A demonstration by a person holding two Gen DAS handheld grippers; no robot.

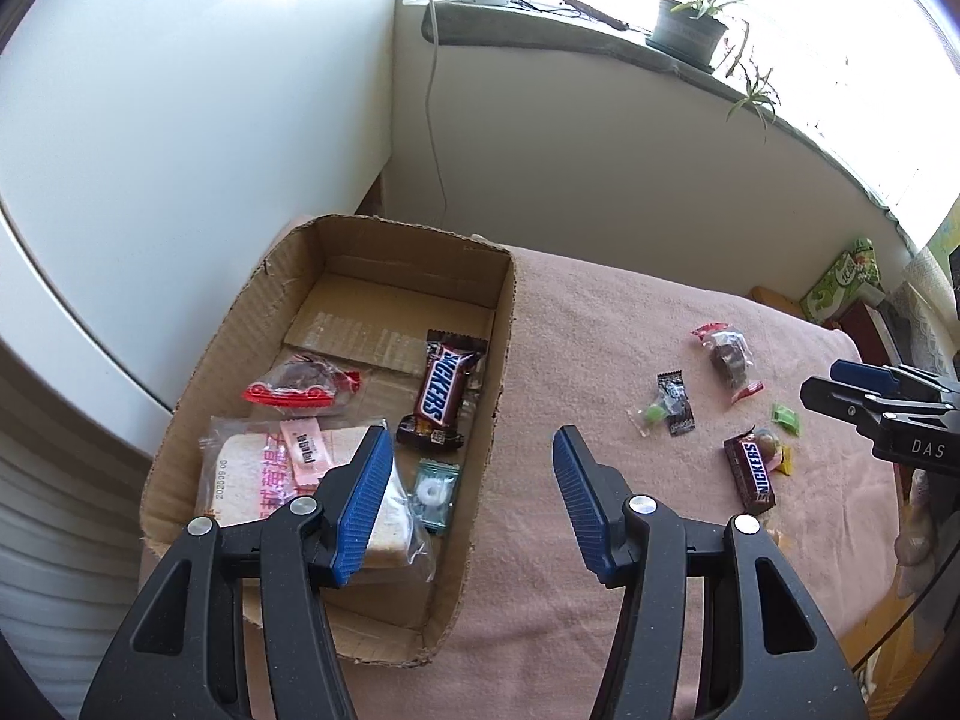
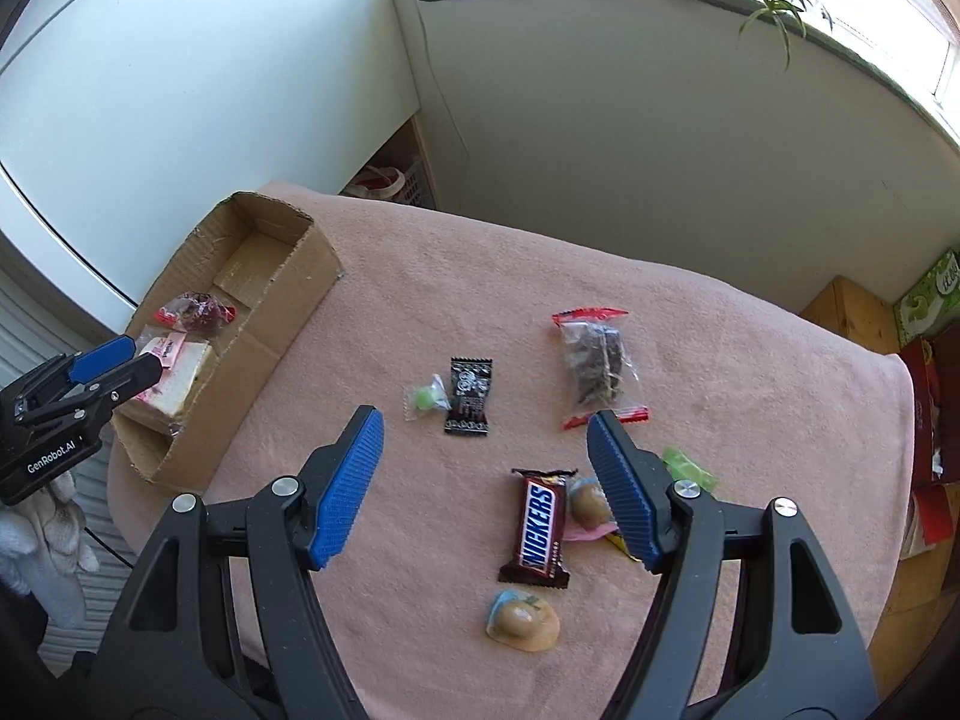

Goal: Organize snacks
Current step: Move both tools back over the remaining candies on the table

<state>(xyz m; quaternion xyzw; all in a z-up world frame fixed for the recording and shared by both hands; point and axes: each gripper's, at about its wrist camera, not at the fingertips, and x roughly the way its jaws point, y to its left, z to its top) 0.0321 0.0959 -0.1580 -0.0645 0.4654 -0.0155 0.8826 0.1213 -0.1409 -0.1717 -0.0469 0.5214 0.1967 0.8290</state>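
- The cardboard box (image 1: 336,360) sits at the left edge of the pink cloth (image 1: 600,324) and already holds a Snickers bar (image 1: 441,396), a bagged slice of bread (image 1: 270,474), a red-ended packet (image 1: 300,387) and a small mint (image 1: 433,489).
- Loose snacks lie well apart from the box on the cloth: a second Snickers (image 2: 540,525), a black sachet (image 2: 470,396), a green sweet (image 2: 426,399), a clear bag of dark pieces (image 2: 594,360), a green wrapper (image 2: 690,465) and two round brown sweets (image 2: 523,618).
- The left gripper (image 1: 474,480) hangs over the box's right wall, jaws spread wide, holding nothing.
- The right gripper (image 2: 486,480) hovers over the loose pile, jaws wide and empty; the second Snickers lies between them.
- Judged step: picking the next snack; the right gripper needs to drop and close across that bar's narrow width.
- One round sweet touches the bar's right side, beside the right finger, so it may get nudged.
- Open cloth between pile and box leaves a free path; the box wall must be cleared on the way in.
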